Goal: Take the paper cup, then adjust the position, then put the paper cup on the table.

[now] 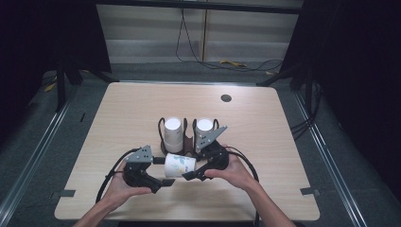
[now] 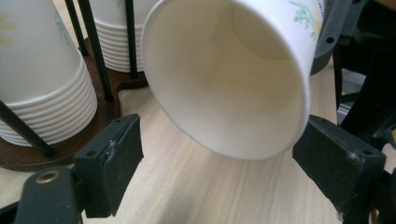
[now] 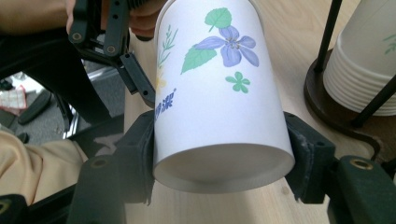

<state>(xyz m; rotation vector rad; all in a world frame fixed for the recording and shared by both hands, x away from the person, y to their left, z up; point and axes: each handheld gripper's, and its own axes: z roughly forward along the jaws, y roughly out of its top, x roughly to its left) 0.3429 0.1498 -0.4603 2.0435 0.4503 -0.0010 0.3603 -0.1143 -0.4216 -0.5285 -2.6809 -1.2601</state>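
A white paper cup with a flower print (image 1: 179, 165) lies on its side in the air near the table's front, between both grippers. My right gripper (image 3: 222, 158) is shut on the cup (image 3: 219, 93) near its base, one jaw on each side. My left gripper (image 2: 219, 154) is open, its jaws standing either side of the cup's open mouth (image 2: 233, 79) without touching the rim. In the high view the left gripper (image 1: 163, 171) is at the cup's left end and the right gripper (image 1: 193, 164) at its right end.
Just behind the cup stands a dark wooden holder (image 1: 187, 144) with black wire posts and two upside-down cup stacks (image 1: 173, 135) (image 1: 204, 130). A round cable hole (image 1: 226, 98) sits at the table's back right. Black curtains flank the table, and cables lie on the floor behind.
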